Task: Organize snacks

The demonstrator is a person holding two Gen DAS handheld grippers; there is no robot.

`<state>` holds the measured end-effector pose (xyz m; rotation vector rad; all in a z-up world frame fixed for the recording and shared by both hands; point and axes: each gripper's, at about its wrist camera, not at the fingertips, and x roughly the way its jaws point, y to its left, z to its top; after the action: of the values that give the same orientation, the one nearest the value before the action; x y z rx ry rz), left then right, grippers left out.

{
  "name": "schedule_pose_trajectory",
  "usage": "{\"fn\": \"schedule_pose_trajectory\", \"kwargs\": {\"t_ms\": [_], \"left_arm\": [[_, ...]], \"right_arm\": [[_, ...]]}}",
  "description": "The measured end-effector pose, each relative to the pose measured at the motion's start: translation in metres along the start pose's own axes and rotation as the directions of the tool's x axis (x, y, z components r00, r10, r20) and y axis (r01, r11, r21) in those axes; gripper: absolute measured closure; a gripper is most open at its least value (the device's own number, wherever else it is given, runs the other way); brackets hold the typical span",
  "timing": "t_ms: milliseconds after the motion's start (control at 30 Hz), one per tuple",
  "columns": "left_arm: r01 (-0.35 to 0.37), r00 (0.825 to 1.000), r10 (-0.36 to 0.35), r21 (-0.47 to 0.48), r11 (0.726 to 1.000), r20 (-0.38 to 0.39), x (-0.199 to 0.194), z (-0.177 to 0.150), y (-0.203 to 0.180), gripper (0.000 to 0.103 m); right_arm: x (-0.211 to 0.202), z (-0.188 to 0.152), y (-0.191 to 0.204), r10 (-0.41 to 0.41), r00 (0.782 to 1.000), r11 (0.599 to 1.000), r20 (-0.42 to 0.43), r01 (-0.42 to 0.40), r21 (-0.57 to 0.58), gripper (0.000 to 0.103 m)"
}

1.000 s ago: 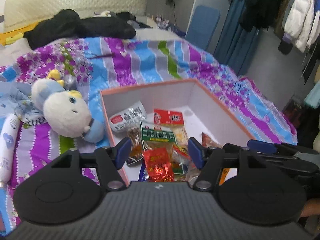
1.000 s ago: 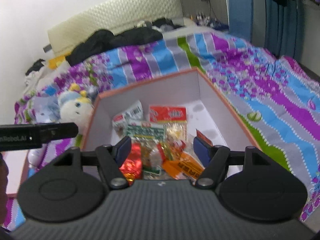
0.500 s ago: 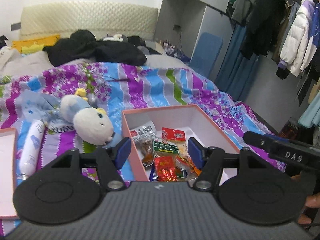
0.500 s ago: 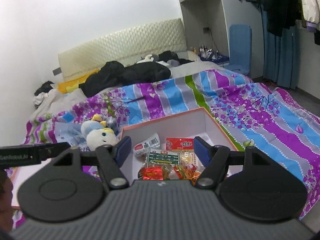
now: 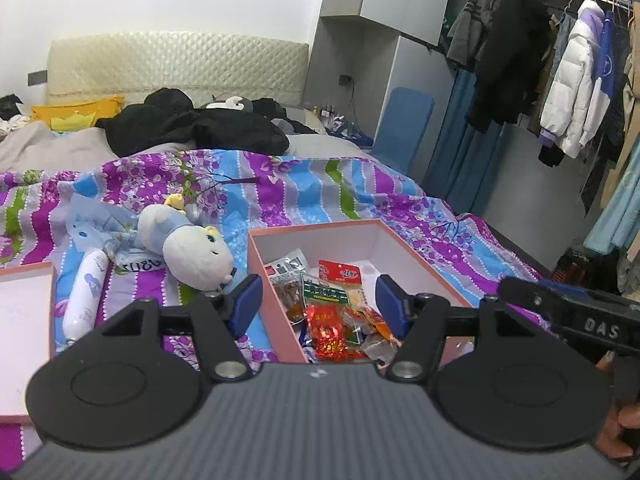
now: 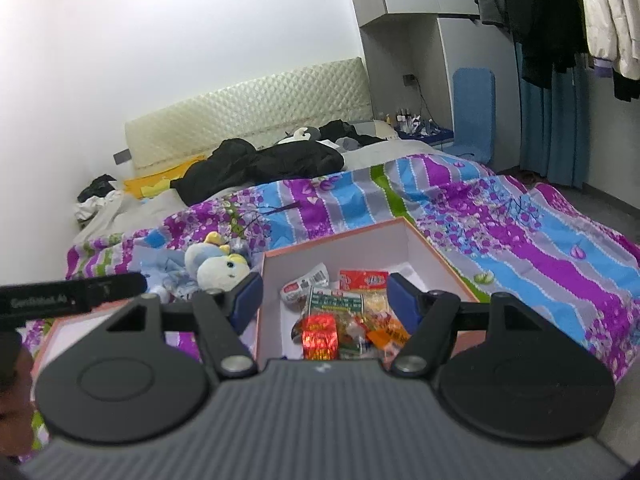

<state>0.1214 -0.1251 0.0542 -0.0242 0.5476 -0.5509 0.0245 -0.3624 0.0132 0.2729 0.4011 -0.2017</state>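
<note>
The left gripper (image 5: 318, 300) is held with its blue pads (image 5: 247, 303) well apart, and nothing is gripped; the snacks (image 5: 334, 312) only show through the gap, lying farther off and lower. The right gripper (image 6: 322, 299) is the same: pads (image 6: 401, 303) spread about as wide, nothing between them, nothing touched. Both tools are carried side by side above the near end of the box (image 5: 264, 280), pointing slightly down at it, presumably so that the whole pile can be surveyed.

The snacks are heaped in the near half of the open pink box, which rests on the striped quilt (image 5: 320, 184); the far half of the box floor is bare. A red foil pack (image 5: 326, 330) lies nearest, a green-labelled packet (image 5: 324, 292) beyond it, a red-topped packet (image 5: 340, 272) farther still, and a white wrapper (image 5: 286, 264) against the left wall. An orange pack (image 6: 390, 336) sits at the near right.

Left of the box, a plush toy (image 5: 192, 248) and a white bottle (image 5: 86, 292) lie on the quilt. At the far left edge a flat pink tray (image 5: 24, 308) is seen, probably the lid, set aside so the box stays open. Dark clothes (image 5: 192, 126) are piled near the headboard.
</note>
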Motion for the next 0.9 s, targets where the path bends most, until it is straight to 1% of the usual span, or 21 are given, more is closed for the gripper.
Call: {"fn": "schedule_pose_trajectory", "kwargs": {"t_ms": [267, 367, 533, 633, 700, 900], "left_arm": [[-0.028, 1.0, 0.028, 0.023, 0.999, -0.011, -0.017, -0.025, -0.009, 0.035], [-0.03, 0.999, 0.03, 0.01, 1.0, -0.018, -0.021, -0.032, -0.008, 0.035], [-0.049, 0.999, 0.05, 0.021, 0.999, -0.016, -0.027, -0.038, -0.009, 0.035], [-0.069, 0.997, 0.07, 0.028, 0.997, -0.014, -0.029, -0.043, -0.008, 0.035], [-0.06, 0.998, 0.06, 0.018, 0.998, -0.018, -0.03, -0.046, -0.006, 0.035], [-0.071, 0.997, 0.072, 0.024, 0.997, -0.035, -0.022, -0.05, -0.006, 0.035]], "right_arm": [[-0.024, -0.026, -0.01, -0.024, 0.999, 0.999, -0.025, 0.024, 0.022, 0.033], [-0.028, -0.033, -0.008, -0.035, 0.999, 0.999, -0.035, 0.035, -0.003, 0.033], [-0.036, -0.043, -0.007, -0.037, 0.999, 0.999, -0.033, 0.036, -0.028, 0.033], [-0.035, -0.046, -0.006, -0.054, 0.998, 0.998, -0.029, 0.053, -0.044, 0.033], [-0.034, -0.048, -0.008, -0.051, 0.998, 0.998, -0.033, 0.05, -0.029, 0.033], [-0.026, -0.053, -0.008, -0.057, 0.997, 0.998, -0.059, 0.054, -0.039, 0.033]]}}
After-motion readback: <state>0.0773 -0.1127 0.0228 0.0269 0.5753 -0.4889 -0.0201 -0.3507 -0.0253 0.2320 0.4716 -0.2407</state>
